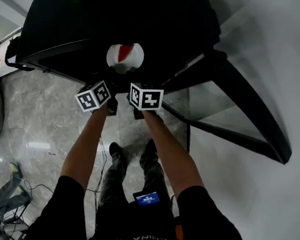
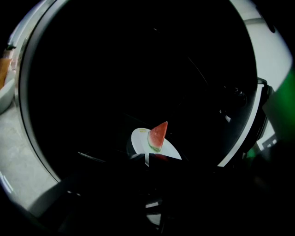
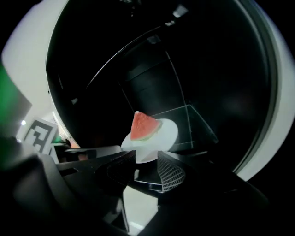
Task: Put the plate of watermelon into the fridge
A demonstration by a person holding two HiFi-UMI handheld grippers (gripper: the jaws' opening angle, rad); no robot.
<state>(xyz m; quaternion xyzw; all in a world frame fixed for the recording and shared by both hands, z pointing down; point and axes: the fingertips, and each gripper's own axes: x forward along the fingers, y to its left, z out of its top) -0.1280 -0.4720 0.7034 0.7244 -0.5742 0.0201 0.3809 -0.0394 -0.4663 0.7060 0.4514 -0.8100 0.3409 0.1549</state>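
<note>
Fridge interior (image 1: 122,19), dark: plate (image 3: 168,133) with watermelon (image 3: 142,125), seemingly shelved. Right gripper (image 3: 146,161) jaws apart, clear of the rim; left gripper (image 2: 146,159) pinches it. Advised: release gently, withdraw straight.

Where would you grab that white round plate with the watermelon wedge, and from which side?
I'd pinch the white round plate by its bare near rim, coming in level through the open front of the dark fridge. The plate lies flat on a glass shelf, its rim is thin, and the red watermelon wedge stands back from that edge, leaving it free.
</note>
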